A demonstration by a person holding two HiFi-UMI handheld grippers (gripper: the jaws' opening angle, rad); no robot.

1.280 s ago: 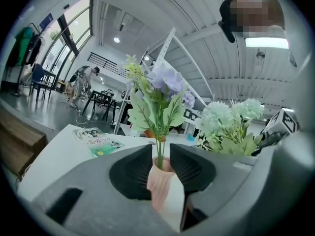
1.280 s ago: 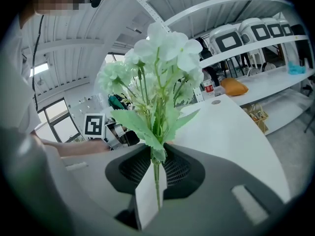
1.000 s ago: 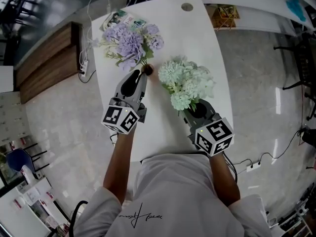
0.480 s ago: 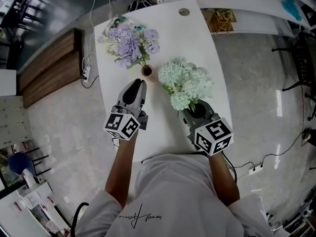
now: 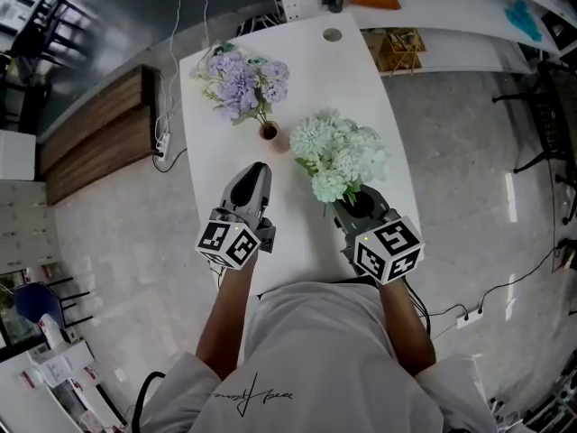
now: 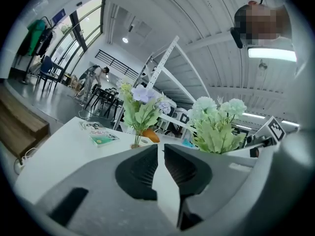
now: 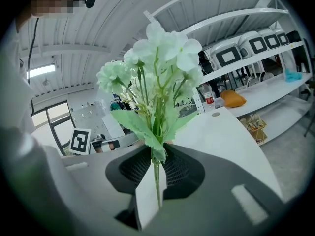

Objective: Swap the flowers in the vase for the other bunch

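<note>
Purple flowers [image 5: 242, 84] sit in the vase [image 5: 269, 133], so the swap is nearly done: left tongs [image 6: 161, 149] retreat, closing empty to a slit, while right tongs [image 7: 157, 157] clench the green bunch [image 5: 341, 156].

Purple flowers [image 5: 239, 84] stand in a small vase [image 5: 269, 133] on the white desk [image 5: 311, 70], while the right claw [image 5: 358, 202] holds a pale-green bunch [image 5: 343, 156].

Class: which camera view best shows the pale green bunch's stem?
Right gripper view: the stem sits clamped between the pads of the right gripper. Head view shows only the blooms; left gripper view, leaves and blooms.
</note>
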